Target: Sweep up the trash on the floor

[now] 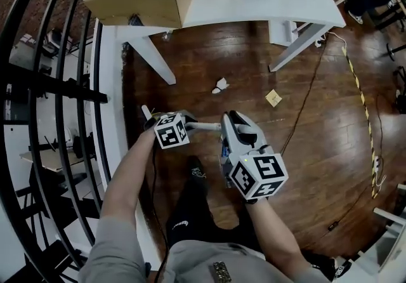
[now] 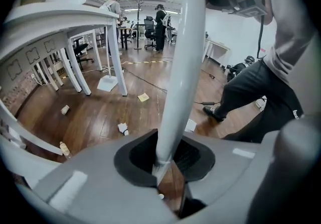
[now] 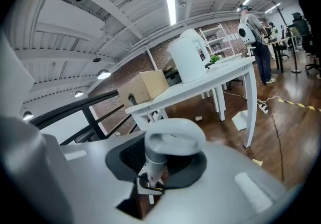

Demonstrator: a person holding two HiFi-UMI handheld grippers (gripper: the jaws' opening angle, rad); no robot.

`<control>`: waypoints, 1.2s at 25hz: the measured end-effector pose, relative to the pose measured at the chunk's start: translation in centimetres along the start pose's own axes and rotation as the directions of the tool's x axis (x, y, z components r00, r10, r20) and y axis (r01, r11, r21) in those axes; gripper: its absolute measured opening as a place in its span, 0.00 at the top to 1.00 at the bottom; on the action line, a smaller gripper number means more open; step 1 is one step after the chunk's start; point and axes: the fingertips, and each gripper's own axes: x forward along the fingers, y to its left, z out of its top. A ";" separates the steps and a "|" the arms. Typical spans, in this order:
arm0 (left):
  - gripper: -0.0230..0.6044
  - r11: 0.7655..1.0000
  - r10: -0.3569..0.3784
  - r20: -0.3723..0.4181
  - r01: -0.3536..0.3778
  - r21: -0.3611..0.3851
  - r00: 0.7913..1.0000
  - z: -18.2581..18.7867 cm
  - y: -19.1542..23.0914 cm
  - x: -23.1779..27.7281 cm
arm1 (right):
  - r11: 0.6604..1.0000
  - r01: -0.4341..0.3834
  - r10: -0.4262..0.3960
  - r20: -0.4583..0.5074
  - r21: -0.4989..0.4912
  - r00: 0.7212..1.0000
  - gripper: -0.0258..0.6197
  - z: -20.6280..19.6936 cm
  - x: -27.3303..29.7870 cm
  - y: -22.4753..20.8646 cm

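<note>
Trash (image 1: 219,85), a crumpled white scrap, lay on the wooden floor (image 1: 317,148) near a table leg (image 1: 158,59), with a yellow note (image 1: 273,98) close by. We had the left gripper (image 2: 165,160) pinching a white pole (image 2: 185,67) and the right gripper (image 3: 150,168) clamped on a looped handle (image 3: 173,142).

The head camera is looking steeply down at the floor (image 1: 317,148), shared by cameras riding the left tongs (image 2: 163,165) and right tongs (image 3: 150,175).

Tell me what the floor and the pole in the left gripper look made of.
Floor: wood planks, dark brown and glossy; plank seams and reflections show. Pole: smooth, pale grey, satin sheen; painted metal or plastic, cannot tell which.
</note>
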 end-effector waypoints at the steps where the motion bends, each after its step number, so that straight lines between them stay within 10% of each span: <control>1: 0.86 1.000 -0.011 0.012 0.011 0.009 1.000 0.3 0.4 0.4 | 1.000 0.024 -0.024 -0.002 0.005 1.000 0.86 0.1 0.3 -0.4; 10: 0.86 0.990 -0.125 0.111 0.116 0.086 0.986 8.7 -3.4 5.9 | 0.976 0.207 -0.207 0.000 0.071 0.978 0.86 0.6 -6.7 -8.1; 23: 0.86 0.955 -0.235 0.183 0.192 0.225 0.955 33.2 -13.8 18.6 | 0.923 0.384 -0.386 0.061 0.041 0.921 0.86 5.4 -27.1 -26.7; 30: 0.87 0.931 -0.260 0.104 0.220 0.292 0.960 39.6 -17.3 21.0 | 0.957 0.288 -0.289 0.071 0.017 0.955 0.86 7.3 -33.0 -31.2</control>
